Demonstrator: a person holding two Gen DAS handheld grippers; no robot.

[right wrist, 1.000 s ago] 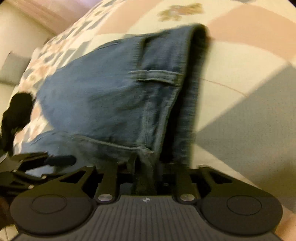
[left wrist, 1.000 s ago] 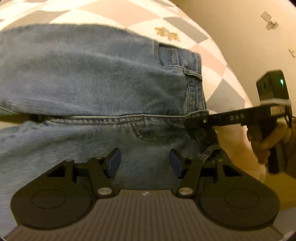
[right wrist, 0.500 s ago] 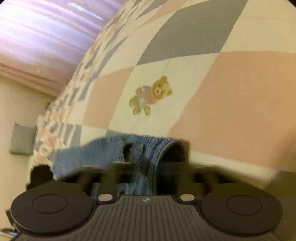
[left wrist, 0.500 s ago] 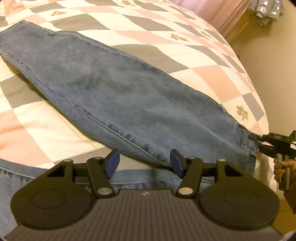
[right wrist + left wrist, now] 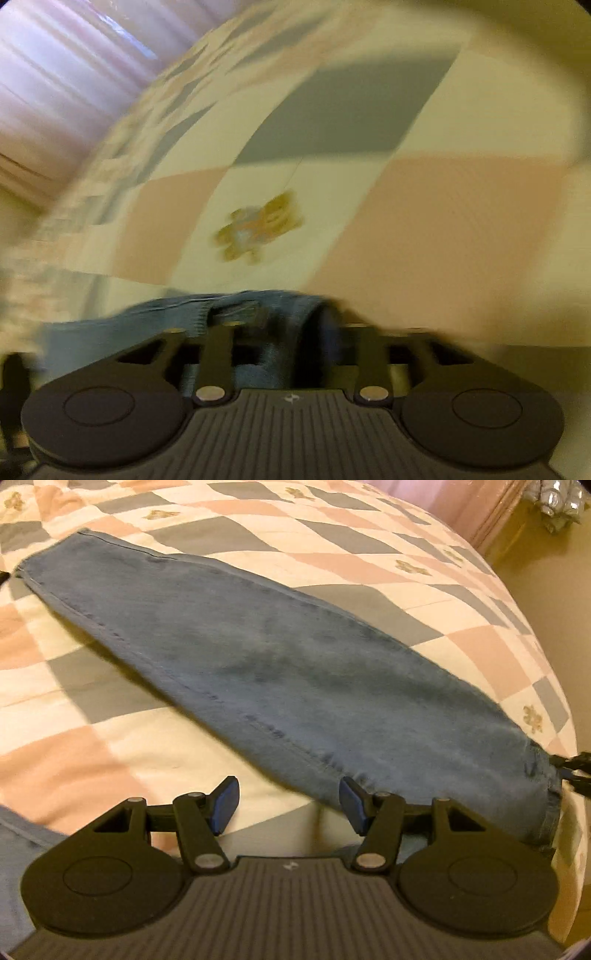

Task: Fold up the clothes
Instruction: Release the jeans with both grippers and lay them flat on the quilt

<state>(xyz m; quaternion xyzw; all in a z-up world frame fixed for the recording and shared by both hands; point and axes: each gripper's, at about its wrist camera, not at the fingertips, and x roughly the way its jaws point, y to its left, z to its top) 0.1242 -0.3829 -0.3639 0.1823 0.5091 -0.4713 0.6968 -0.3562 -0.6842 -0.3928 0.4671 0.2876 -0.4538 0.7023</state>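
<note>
Left gripper [image 5: 288,805]: jaws wide, empty, above the bed's [image 5: 92,746] near edge. Jeans [image 5: 295,679]: laid diagonally from far left toward the bed's right edge. Right gripper [image 5: 291,332]: clamped on the jeans' waistband end there, picture blurred.

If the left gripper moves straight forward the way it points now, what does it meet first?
Most likely the jeans leg, lying across the checkered bedspread just ahead of the open left gripper. Depth is unclear, so it might graze the bedspread first.

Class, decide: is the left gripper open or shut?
Open: the left gripper has its blue pads spread apart, nothing between them.
</note>
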